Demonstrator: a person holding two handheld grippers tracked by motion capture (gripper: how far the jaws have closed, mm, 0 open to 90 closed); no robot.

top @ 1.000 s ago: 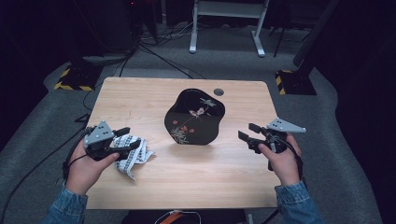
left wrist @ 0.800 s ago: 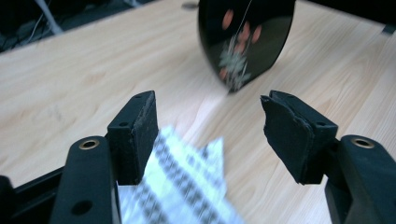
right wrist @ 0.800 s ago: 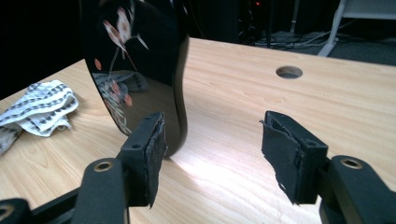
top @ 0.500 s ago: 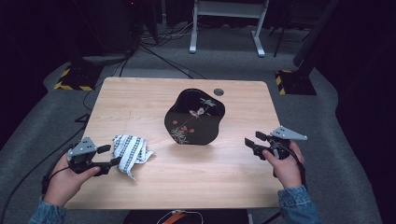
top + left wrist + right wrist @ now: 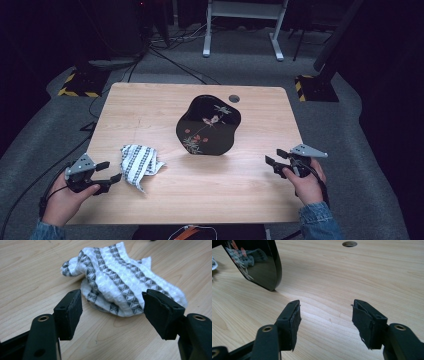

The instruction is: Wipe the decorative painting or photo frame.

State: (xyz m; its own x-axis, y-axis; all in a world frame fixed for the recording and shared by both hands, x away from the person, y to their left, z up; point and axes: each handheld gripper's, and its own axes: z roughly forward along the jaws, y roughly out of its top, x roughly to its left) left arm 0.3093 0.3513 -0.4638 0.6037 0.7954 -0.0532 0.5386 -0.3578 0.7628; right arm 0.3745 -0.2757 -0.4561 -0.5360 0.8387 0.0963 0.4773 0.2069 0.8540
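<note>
A crumpled white cloth with grey patterned stripes (image 5: 140,160) (image 5: 120,277) lies on the wooden table (image 5: 150,110), left of a glossy black tray painted with flowers and birds (image 5: 207,125) (image 5: 259,267). My left gripper (image 5: 111,171) (image 5: 111,296) rests low at the near left, pointing at the cloth. Its jaws have just been opening and stand wide; the cloth lies just beyond the pads, not pressed by them. My right gripper (image 5: 275,157) (image 5: 326,305) is open near the right front edge, over bare wood, aimed toward the tray's edge.
A round cable hole (image 5: 233,98) (image 5: 349,243) sits in the tabletop behind the tray. Beyond the table are a white stand's legs (image 5: 240,50), cables on the grey carpet, and yellow-black striped bases (image 5: 77,90).
My left hand has drawn back from the cloth toward the near left corner and sunk; the cloth stays on the table. My right hand has sunk and slid toward the near edge.
</note>
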